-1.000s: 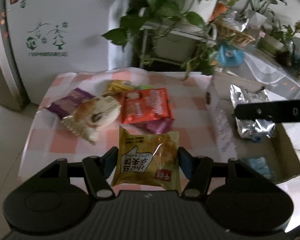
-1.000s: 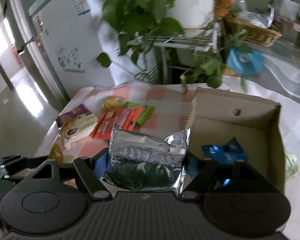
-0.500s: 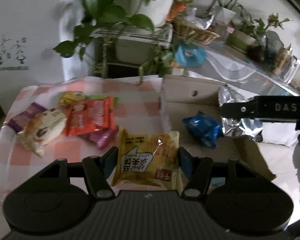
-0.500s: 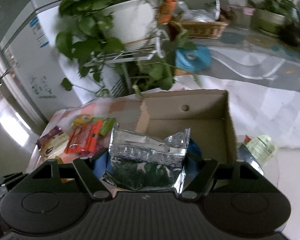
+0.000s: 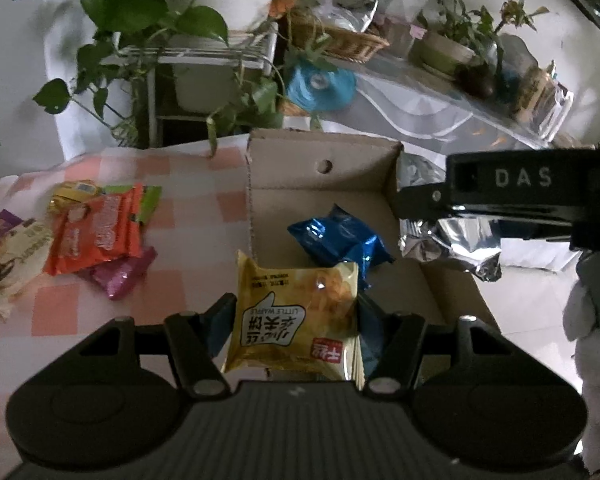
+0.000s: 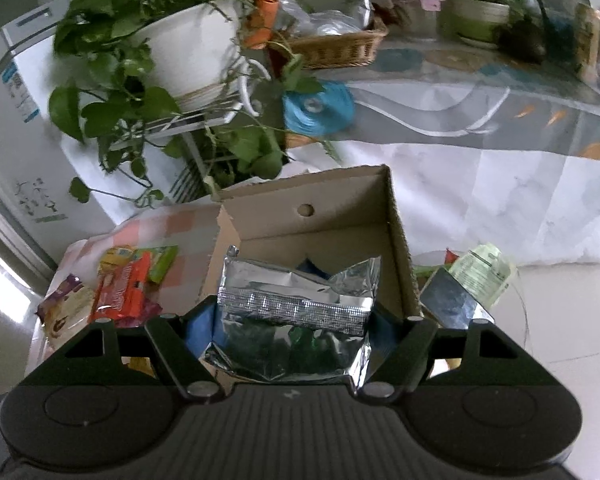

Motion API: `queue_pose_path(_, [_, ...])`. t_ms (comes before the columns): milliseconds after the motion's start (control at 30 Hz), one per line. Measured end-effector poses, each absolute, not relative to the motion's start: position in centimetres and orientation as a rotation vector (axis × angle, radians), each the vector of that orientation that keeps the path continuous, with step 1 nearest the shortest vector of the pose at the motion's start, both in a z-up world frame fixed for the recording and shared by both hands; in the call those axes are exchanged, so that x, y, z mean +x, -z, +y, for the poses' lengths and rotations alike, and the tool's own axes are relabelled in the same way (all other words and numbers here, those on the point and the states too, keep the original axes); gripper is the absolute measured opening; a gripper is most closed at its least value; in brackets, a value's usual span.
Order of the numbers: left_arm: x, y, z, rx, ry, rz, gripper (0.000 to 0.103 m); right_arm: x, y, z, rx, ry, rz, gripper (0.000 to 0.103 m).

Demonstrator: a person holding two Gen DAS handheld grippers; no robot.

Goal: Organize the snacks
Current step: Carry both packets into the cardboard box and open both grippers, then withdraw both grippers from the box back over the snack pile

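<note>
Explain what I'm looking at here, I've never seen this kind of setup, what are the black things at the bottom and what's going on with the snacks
These are two handheld tools, not a robot: a person holds a two-finger gripper in each hand, and each carries a wide-angle camera looking forward along its fingers. The black shapes at the bottom are the tools themselves.

In the left camera's picture, the left gripper is closed on a yellow waffle packet. In the right camera's picture, the right gripper is closed on a silver foil bag.

Ahead sits an open cardboard box with a blue packet inside. Left of it, on the pink checked tablecloth, lie more snacks, including an orange packet. Both held packets hover near the box.
</note>
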State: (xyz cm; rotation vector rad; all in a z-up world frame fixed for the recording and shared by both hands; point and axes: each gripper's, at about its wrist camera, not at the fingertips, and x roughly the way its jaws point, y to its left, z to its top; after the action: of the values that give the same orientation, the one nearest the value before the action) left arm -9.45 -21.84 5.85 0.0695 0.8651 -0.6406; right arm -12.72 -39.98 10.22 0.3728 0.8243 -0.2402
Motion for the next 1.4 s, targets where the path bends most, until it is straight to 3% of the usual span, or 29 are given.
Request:
queue_pose_path(133, [-9.5,-5.4,-23.0,0.086,0.661,0.873,0.068,-12.6,-9.8,-40.3,0.386,0.265,0.838,0.085])
queue_pose_path(200, [-9.6,-5.2,-23.4,0.094,0.653,0.874,0.078,-12.7,-9.9,-40.5,0.389,0.280,0.831,0.085])
queue_pose_path(367, [-9.6,-5.2,-23.3,0.082,0.652,0.890,0.087,-12.7,-10.1,-40.3,0.394,0.278,0.818,0.092])
queue_pose_path(1400, [-6.4,-4.5,-12.2,0.144,0.497,0.891,0.089,-8.9,-9.8,-35.5,0.333,0.091,0.827,0.099])
